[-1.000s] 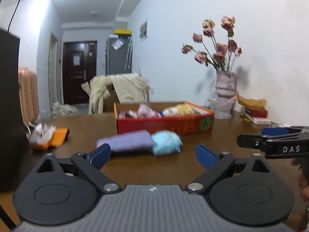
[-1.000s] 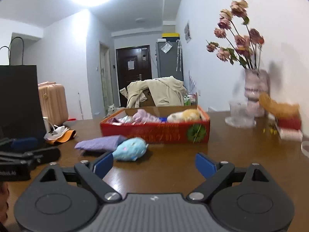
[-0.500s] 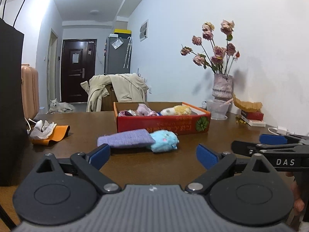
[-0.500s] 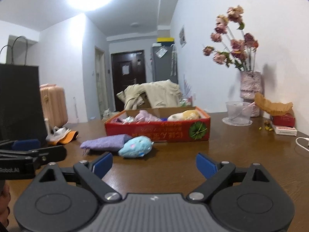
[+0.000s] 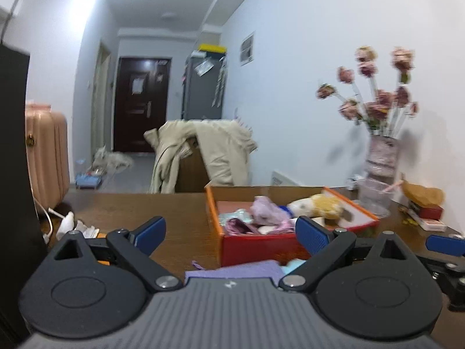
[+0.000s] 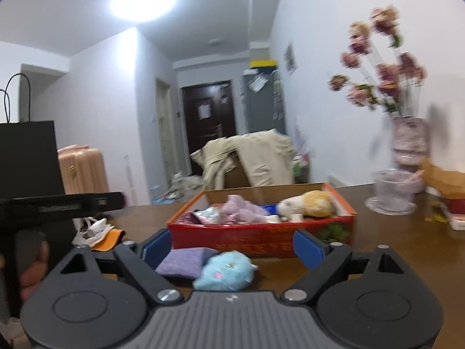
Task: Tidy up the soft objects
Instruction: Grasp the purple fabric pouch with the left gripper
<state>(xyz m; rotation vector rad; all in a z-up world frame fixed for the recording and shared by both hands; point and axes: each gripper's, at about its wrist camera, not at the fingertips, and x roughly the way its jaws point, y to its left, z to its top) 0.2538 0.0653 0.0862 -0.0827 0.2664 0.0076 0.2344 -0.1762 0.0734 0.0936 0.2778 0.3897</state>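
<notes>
- Jaws of the left gripper (image 5: 229, 234) stand wide apart, empty; the right gripper (image 6: 232, 247) is also unloaded, its jaws closing slightly with nothing pressed between them.
- Purple pouch (image 6: 186, 261) and blue plush (image 6: 225, 272) lie touching on the desk (image 6: 392, 250), just before the red box (image 6: 261, 241).
- Risk: closing on both together, so one slips out mid-lift.
- Risk: blurred, hurried approach could knock the box or the vase (image 6: 409, 142).
</notes>
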